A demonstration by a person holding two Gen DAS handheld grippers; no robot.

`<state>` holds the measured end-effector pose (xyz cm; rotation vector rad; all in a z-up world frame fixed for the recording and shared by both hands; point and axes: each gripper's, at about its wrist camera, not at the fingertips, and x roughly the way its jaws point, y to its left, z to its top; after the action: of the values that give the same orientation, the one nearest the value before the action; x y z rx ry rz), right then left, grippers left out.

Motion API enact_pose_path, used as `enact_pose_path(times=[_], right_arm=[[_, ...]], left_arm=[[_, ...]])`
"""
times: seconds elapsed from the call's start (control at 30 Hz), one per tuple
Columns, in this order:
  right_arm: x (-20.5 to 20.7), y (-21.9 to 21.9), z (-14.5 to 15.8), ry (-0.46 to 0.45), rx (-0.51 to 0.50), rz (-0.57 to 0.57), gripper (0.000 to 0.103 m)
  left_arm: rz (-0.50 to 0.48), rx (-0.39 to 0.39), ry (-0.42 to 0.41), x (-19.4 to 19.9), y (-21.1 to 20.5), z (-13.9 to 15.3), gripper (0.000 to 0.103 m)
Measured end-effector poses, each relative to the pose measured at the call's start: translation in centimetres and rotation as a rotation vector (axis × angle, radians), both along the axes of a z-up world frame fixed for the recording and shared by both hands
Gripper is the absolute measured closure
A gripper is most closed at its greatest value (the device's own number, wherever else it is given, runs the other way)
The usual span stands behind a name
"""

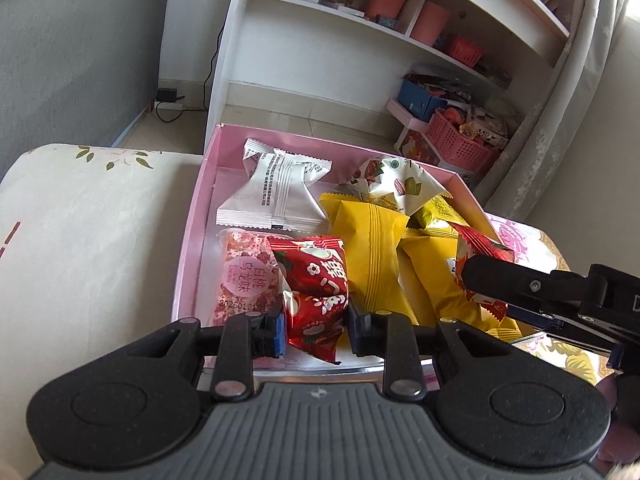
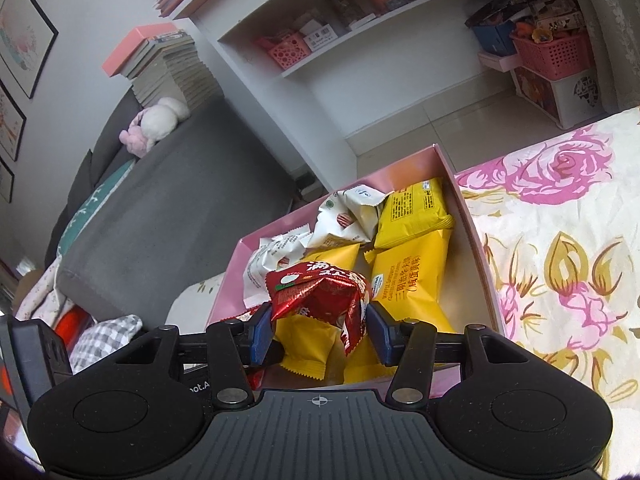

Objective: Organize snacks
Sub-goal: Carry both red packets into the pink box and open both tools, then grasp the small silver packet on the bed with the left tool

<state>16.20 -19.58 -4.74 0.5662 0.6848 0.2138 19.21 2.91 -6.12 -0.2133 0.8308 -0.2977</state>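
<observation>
An open pink box (image 1: 192,232) holds several snack packets: a white one (image 1: 276,196), yellow ones (image 1: 372,248), a clear pink one (image 1: 240,276) and a leaf-printed one (image 1: 400,188). My left gripper (image 1: 316,332) sits low at the box's near edge, its pads shut on a red snack packet (image 1: 316,292). My right gripper (image 2: 320,332) is over the pink box (image 2: 468,208) above yellow packets (image 2: 408,280). Both its pads touch a second, crumpled red packet (image 2: 320,296). In the left wrist view the right gripper (image 1: 500,292) reaches in from the right with that packet (image 1: 486,246).
The box rests on a surface covered by a floral cloth (image 2: 560,240). Behind stands a white shelf unit (image 1: 360,40) with pink baskets (image 1: 460,140). A grey sofa (image 2: 168,208) with a stack of books (image 2: 168,64) lies to the left.
</observation>
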Motion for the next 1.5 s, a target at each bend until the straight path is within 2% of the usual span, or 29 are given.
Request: enact_pose_path(times=[0.07,0.17,0.33,0.5,0.9,1.17,1.3,1.4,1.5], right_arm=[[-0.1,-0.1,0.1,-0.002,0.002,-0.005,0.045],[-0.2,-0.4,0.6,-0.006,-0.002,-0.018,0.033],[-0.6,-0.7,1.4,-0.022,-0.012,-0.031,0.032],[-1.3,-0.8,2.1,-0.019,-0.037,-0.036,0.028],[-4.7,-0.8,4.7,-0.054,-0.113,-0.003,0.013],[-7.0,-0.7,5.3,-0.059,-0.162,0.010,0.007],[-7.6,0.0,5.1,-0.073,-0.253,0.051,0.006],[-8.8,0.3,4.6,-0.086,-0.322,0.071,0.006],[-10.0,0.3,4.2,-0.088,-0.347,0.088,0.006]], left_arm=[[0.005,-0.002,-0.003,0.0,0.1,0.1,0.075],[0.013,-0.007,-0.014,-0.1,0.1,0.4,0.068],[-0.027,0.036,-0.041,-0.6,-0.4,1.0,0.056],[-0.037,0.077,-0.064,-1.4,-0.8,1.7,0.037],[-0.037,0.112,-0.081,-3.6,0.7,4.2,0.016],[-0.016,0.123,-0.068,-6.1,2.2,5.1,0.005],[-0.030,0.102,-0.056,-7.8,2.6,4.0,0.002],[-0.063,0.142,-0.036,-8.5,2.5,3.1,0.002],[-0.093,0.181,-0.047,-9.5,2.5,2.5,0.000]])
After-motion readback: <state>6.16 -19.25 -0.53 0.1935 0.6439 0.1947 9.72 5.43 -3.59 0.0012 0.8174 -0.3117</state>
